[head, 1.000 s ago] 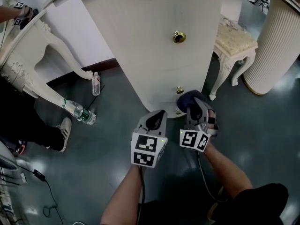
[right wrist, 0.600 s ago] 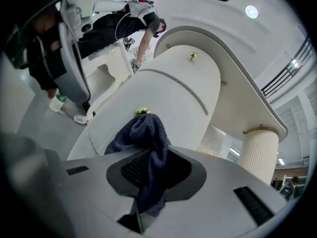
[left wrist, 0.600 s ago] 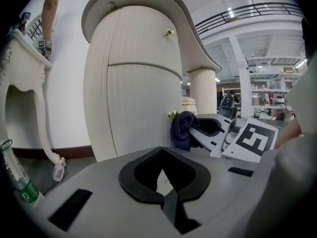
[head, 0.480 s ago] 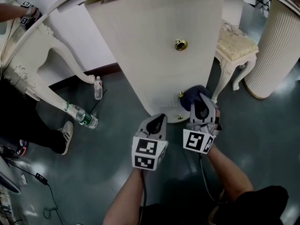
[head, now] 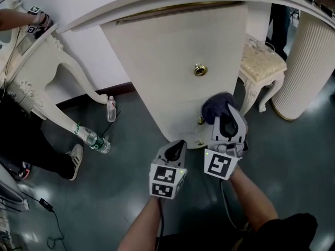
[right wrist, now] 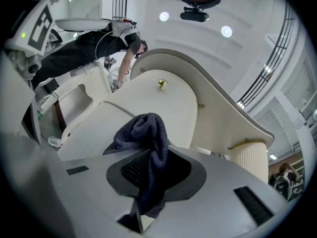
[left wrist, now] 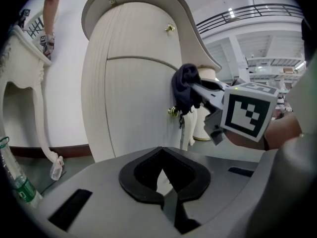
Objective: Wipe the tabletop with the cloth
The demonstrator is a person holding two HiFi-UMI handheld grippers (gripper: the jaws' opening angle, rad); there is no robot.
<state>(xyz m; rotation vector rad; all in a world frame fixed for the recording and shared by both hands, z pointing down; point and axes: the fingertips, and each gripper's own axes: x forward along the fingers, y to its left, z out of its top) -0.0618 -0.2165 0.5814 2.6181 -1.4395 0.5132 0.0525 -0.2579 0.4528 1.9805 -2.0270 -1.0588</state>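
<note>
A dark blue cloth (head: 217, 106) is bunched in my right gripper (head: 226, 120), which is shut on it in front of the white cabinet (head: 172, 67), below the tabletop's curved white rim (head: 157, 1). In the right gripper view the cloth (right wrist: 146, 138) hangs over the jaws of that gripper (right wrist: 148, 167), with the tabletop's underside (right wrist: 218, 108) above. My left gripper (head: 175, 144) is lower and to the left, shut and holding nothing. The left gripper view shows its own closed jaws (left wrist: 162, 172) and the cloth (left wrist: 184, 89) beside the cabinet's brass knob (left wrist: 173, 111).
Two water bottles (head: 110, 109) (head: 93, 138) lie on the dark floor by a carved white table leg (head: 63, 67). A cream stool (head: 261, 67) and a ribbed column (head: 309, 61) stand to the right. Another person's leg (head: 31, 140) is at the left.
My right gripper has lifted the cloth higher along the cabinet front. The left gripper stayed low. The view has tilted up, so the tabletop's rim now shows.
</note>
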